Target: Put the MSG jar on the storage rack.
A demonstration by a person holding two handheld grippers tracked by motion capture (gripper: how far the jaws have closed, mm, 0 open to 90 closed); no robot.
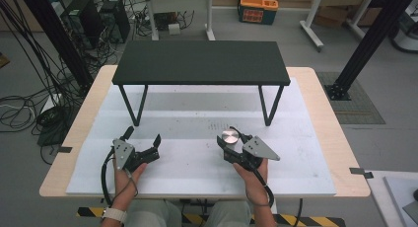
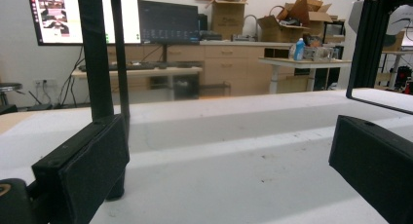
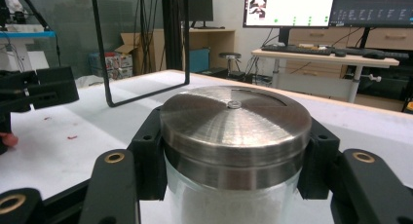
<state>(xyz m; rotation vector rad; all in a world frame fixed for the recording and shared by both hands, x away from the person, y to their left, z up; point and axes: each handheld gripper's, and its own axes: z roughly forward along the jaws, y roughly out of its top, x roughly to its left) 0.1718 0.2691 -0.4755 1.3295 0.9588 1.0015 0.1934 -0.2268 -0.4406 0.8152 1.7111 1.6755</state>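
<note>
The right tongs (image 3: 234, 185) were closed on a metal-lidded jar (image 3: 235, 121), upright on the worktop (image 1: 187, 163) before the black shelf (image 1: 201, 63). The left tongs (image 1: 144, 140) stood wide open, empty, well apart to the jar's left.

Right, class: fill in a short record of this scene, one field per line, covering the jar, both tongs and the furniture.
Held thing: clear glass jar with a brushed steel lid
Right tongs: shut on the jar
Left tongs: open, nothing between them
Furniture: black metal-legged shelf standing on the white-covered table, beyond both tongs
</note>
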